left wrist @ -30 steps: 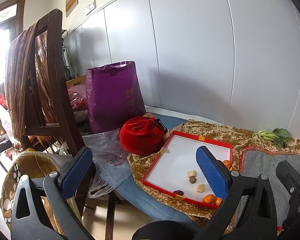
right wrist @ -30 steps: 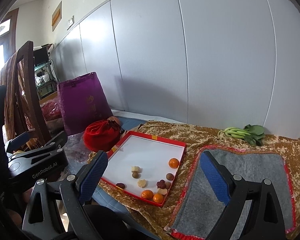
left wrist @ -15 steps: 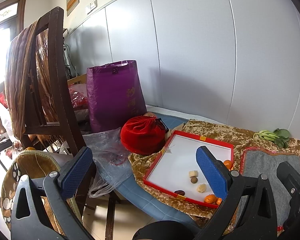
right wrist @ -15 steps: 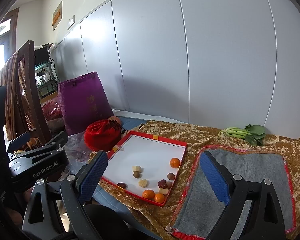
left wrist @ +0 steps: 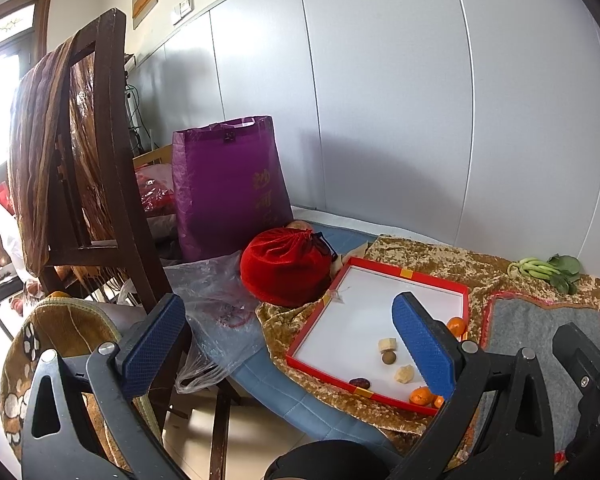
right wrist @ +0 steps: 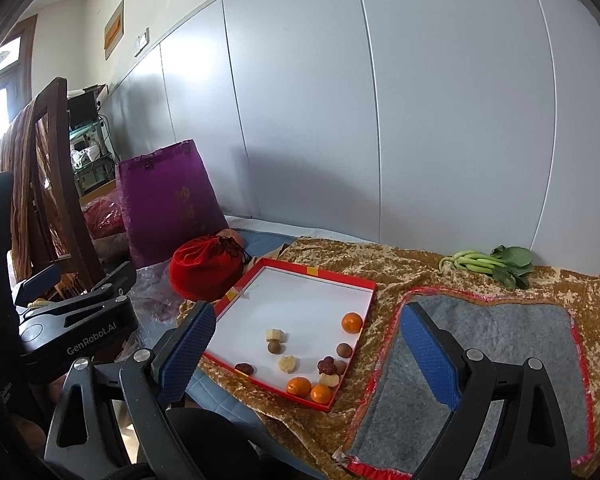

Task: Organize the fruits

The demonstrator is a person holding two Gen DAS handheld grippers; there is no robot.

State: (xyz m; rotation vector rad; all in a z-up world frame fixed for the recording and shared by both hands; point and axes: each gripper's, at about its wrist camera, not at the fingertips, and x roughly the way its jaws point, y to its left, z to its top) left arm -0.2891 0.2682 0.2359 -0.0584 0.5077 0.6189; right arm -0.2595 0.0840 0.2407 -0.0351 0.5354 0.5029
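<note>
Pad hides tray [left wrist: 340, 376] corner (oranges [left wrist: 420, 395] clipped).

A lived-in home room: a dark wooden chair [left wrist: 100, 184] with a brown striped throw [left wrist: 36, 152] draped over its back, a purple shopping bag [left wrist: 228, 184] and a red drawstring pouch [left wrist: 286, 266] against grey wall panels [right wrist: 380, 100], a gold patterned cloth [right wrist: 380, 268] spread as a cover, leafy greens [right wrist: 488, 264] lying on it, and a framed picture [right wrist: 114, 30] beside a wall switch [right wrist: 142, 41]

tray [right wrist: 342, 278]: red-rimmed, white floor, flat on gold cloth | fruits [right wrist: 299, 385]: small oranges, brown and pale pieces, clustered near front-right corner
</note>
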